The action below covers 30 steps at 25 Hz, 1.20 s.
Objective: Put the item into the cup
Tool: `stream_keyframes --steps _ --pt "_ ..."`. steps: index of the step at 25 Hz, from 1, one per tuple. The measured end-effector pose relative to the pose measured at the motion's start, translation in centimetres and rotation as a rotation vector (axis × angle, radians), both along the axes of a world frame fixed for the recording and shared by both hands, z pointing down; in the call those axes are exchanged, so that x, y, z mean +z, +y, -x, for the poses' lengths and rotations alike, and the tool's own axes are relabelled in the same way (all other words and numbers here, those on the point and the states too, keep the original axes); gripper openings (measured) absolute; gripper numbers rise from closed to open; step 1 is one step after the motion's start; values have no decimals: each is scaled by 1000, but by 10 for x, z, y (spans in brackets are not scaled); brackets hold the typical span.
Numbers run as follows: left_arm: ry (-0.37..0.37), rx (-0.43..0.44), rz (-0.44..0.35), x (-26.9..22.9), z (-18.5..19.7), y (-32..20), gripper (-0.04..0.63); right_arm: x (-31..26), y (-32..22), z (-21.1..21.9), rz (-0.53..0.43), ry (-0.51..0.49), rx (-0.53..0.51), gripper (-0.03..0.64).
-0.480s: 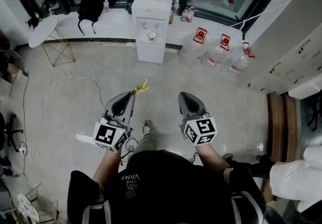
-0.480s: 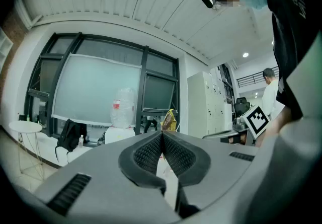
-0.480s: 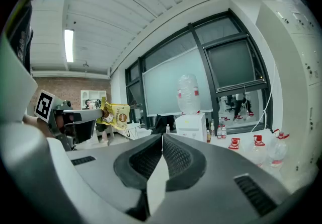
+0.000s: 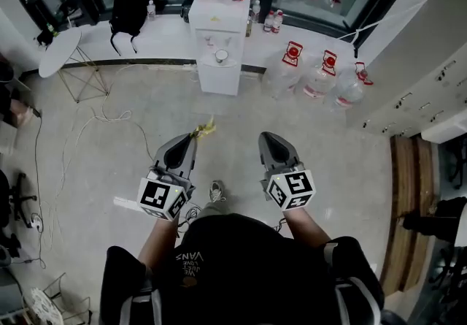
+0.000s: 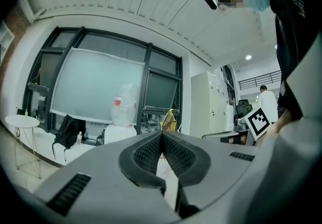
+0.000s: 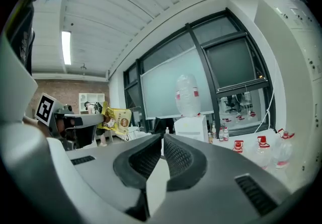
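Note:
A small yellow snack packet (image 4: 203,128) sticks out of the tip of my left gripper (image 4: 194,136), whose jaws are shut on its lower edge. The left gripper view shows the packet (image 5: 169,120) just above the closed pads (image 5: 151,152). My right gripper (image 4: 264,138) is held level beside it, about a hand's width to the right, shut with nothing in it. From the right gripper view the packet (image 6: 115,120) shows at the left, past the shut right gripper (image 6: 162,137). A small white cup-like thing (image 4: 221,55) sits on the water dispenser's ledge, too small to be sure of.
I stand on a grey floor facing a white water dispenser (image 4: 217,24) by a low white ledge. Several large water bottles (image 4: 317,72) stand on the floor to its right. Loose cables (image 4: 73,148) trail at left near a round white table (image 4: 58,50). White lockers (image 4: 430,90) line the right side.
Both grippers are held almost as before. The person in white at the lower right has moved out of view; only a dark foot shows there now.

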<state>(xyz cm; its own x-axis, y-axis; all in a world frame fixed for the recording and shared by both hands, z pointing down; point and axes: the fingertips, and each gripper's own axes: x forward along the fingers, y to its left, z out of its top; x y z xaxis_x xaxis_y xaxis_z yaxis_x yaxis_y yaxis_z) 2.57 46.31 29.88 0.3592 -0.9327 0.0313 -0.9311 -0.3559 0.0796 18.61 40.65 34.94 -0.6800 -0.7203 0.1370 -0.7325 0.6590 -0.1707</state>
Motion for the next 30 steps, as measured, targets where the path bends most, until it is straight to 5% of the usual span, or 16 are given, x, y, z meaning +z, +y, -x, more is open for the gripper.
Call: stream_keyframes --steps 16,30 --pt "-5 131 25 19 77 -141 18 20 -122 82 44 -13 78 48" --pt "1 120 68 53 126 -304 18 47 -281 123 116 4 86 48"
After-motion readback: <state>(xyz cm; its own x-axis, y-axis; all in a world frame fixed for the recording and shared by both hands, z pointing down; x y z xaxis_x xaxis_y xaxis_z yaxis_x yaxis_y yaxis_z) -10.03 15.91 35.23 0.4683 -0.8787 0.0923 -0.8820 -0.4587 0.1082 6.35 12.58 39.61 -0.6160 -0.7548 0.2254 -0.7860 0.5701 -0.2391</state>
